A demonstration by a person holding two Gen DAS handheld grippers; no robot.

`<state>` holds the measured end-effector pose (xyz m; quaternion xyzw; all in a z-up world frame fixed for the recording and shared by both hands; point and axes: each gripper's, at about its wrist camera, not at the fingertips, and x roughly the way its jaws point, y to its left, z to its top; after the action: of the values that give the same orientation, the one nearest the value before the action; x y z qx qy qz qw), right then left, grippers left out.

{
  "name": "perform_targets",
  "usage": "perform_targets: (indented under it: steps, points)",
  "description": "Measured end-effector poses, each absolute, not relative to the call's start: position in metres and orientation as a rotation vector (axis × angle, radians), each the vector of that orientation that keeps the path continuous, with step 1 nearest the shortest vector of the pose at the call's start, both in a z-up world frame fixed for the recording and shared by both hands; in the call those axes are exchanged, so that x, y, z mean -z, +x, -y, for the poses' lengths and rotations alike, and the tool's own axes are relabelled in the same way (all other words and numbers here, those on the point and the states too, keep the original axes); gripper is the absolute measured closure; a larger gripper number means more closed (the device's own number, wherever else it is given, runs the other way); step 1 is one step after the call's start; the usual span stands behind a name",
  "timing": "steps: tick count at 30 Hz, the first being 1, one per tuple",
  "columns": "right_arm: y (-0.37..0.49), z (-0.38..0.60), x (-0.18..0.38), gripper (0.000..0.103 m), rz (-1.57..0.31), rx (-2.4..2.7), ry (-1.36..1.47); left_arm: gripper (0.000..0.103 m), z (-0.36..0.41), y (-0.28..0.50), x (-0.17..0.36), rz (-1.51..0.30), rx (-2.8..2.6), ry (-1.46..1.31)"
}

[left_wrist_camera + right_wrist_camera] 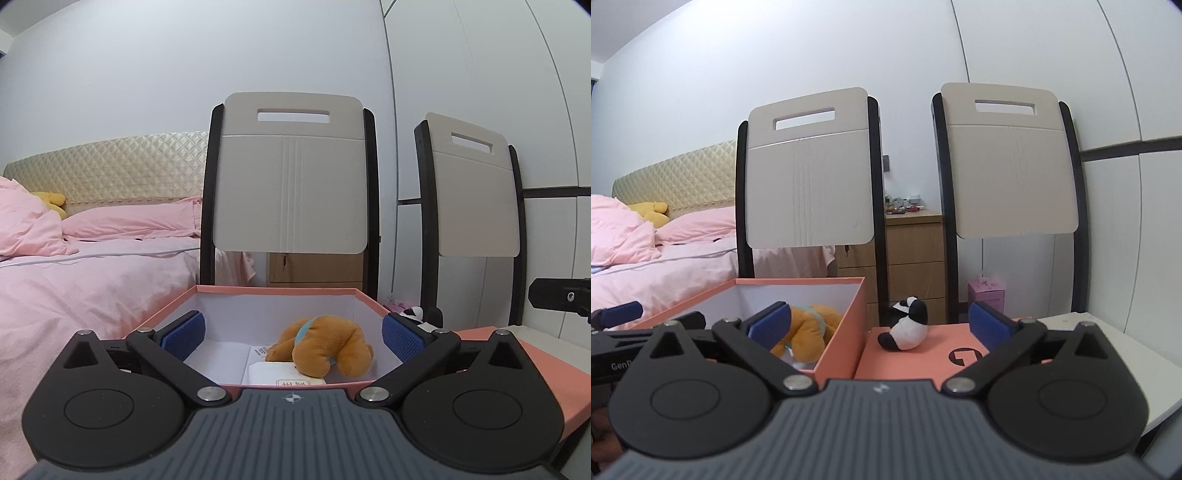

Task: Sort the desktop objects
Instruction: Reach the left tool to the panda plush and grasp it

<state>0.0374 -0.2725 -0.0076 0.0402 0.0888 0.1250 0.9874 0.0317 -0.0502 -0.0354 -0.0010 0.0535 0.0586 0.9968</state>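
Right wrist view: a panda plush (907, 325) lies on a pink lid (916, 360) ahead, between the right gripper's (882, 325) wide, empty jaws.

Dog plush (325, 345) in box (275, 290); panda plush (907, 328) on lid (938, 352), right of box.

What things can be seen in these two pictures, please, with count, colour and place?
box: 1, pink, white inside, open on table
dog toy: 1, orange, inside box
panda: 1, black-white, on lid
lid: 1, pink, right of box
chairs: 2, beige-black, behind table
bed: 1, pink, left
yellow toy: 1, on bed
drawers: 1, wooden, between chairs
left tool: open, above box
right tool: open, facing panda
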Motion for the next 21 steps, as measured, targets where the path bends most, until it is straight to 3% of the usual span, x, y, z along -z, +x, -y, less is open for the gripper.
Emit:
perform_targets:
  steps: [12,21]
  points:
    - [0.019,0.290,0.005,0.000,-0.174,-0.228,0.045,0.000,0.072,0.025,0.043,-0.055,-0.114,0.024]
    - [-0.011,0.353,-0.004,0.000,-0.122,-0.149,0.197,0.000,0.163,0.020,0.046,0.030,-0.018,0.101]
